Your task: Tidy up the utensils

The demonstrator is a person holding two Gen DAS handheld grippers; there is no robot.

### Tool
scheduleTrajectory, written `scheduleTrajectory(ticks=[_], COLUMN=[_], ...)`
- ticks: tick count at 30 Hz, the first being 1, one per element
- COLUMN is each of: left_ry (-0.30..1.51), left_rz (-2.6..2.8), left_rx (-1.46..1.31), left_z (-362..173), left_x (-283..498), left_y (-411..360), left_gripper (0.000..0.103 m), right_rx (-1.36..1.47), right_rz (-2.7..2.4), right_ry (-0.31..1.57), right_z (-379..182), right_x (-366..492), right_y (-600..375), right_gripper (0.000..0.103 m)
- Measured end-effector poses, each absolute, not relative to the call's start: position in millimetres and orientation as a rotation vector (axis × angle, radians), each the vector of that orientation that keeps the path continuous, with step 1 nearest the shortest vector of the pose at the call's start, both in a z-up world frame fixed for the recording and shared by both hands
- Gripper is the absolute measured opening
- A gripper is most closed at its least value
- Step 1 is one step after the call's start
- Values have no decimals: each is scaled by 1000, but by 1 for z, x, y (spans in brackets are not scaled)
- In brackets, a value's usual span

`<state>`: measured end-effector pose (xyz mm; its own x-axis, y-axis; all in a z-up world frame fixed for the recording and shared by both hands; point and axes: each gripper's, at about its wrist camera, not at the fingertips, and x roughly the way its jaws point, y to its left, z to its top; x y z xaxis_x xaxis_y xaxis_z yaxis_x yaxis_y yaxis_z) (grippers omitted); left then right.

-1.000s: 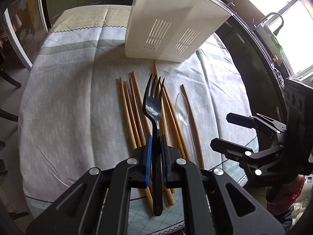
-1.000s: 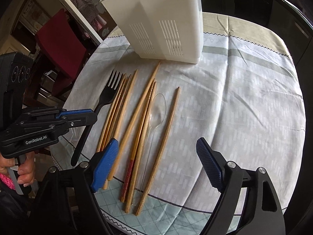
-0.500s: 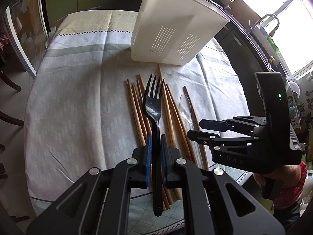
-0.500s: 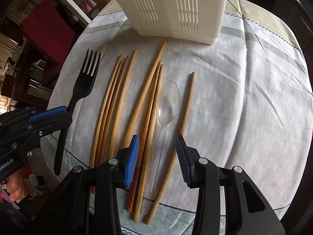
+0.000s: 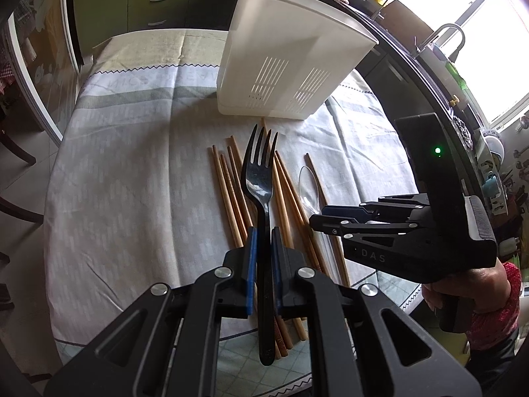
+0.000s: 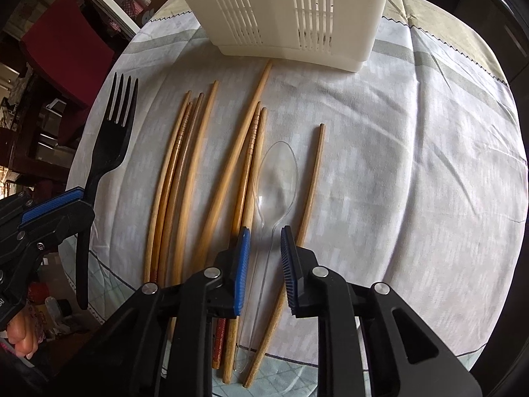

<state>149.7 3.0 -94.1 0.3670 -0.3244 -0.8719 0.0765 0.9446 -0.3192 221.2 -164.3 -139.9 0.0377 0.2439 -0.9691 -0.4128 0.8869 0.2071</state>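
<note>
My left gripper [image 5: 263,231] is shut on the handle of a black plastic fork [image 5: 259,178], holding it above the table with its tines toward the white slotted utensil caddy [image 5: 287,63]. Several wooden chopsticks [image 6: 185,172] lie side by side on the cloth. Among them lies a clear plastic spoon [image 6: 277,178]. My right gripper [image 6: 264,235] points down over the spoon's thin handle. Its jaws are closing with the handle between the blue pads, and a gap still shows on each side. The right wrist view also shows the fork [image 6: 112,145] at the left.
A pale striped tablecloth [image 5: 125,172] covers the round table, whose edge runs close under both grippers. The caddy [image 6: 284,10] stands at the far side. A red chair [image 6: 62,43] and dark furniture stand beyond the left edge; a counter and window lie to the right.
The right gripper has come down over the clear spoon and its jaws have narrowed from wide apart to a small gap around the handle. The left gripper still holds the fork, hardly moved.
</note>
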Motion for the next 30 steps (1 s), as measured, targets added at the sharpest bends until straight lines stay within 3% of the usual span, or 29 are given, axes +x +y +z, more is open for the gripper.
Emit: scheduleTrajectory(ticks=[1, 11, 23, 26, 30], left_ry=[1168, 1091, 685, 736, 953], left_rz=[-263, -297, -320, -291, -252], left_rx=[-238, -247, -186, -170, -83], left_z=[-93, -75, 27, 27, -11], left_x=[149, 148, 177, 190, 194], left_y=[2, -4, -20, -24, -34], left_gripper=[9, 9, 9, 9, 9], right_rx=[-142, -96, 146, 141, 147], right_rz=[506, 560, 698, 711, 713], right_ry=[1453, 1406, 1082, 1081, 1076], right_z=[-140, -129, -77, -76, -72], right_x=[221, 212, 163, 160, 168], right_y=[-165, -178, -231, -234, -247], right_gripper=[11, 10, 10, 10, 10])
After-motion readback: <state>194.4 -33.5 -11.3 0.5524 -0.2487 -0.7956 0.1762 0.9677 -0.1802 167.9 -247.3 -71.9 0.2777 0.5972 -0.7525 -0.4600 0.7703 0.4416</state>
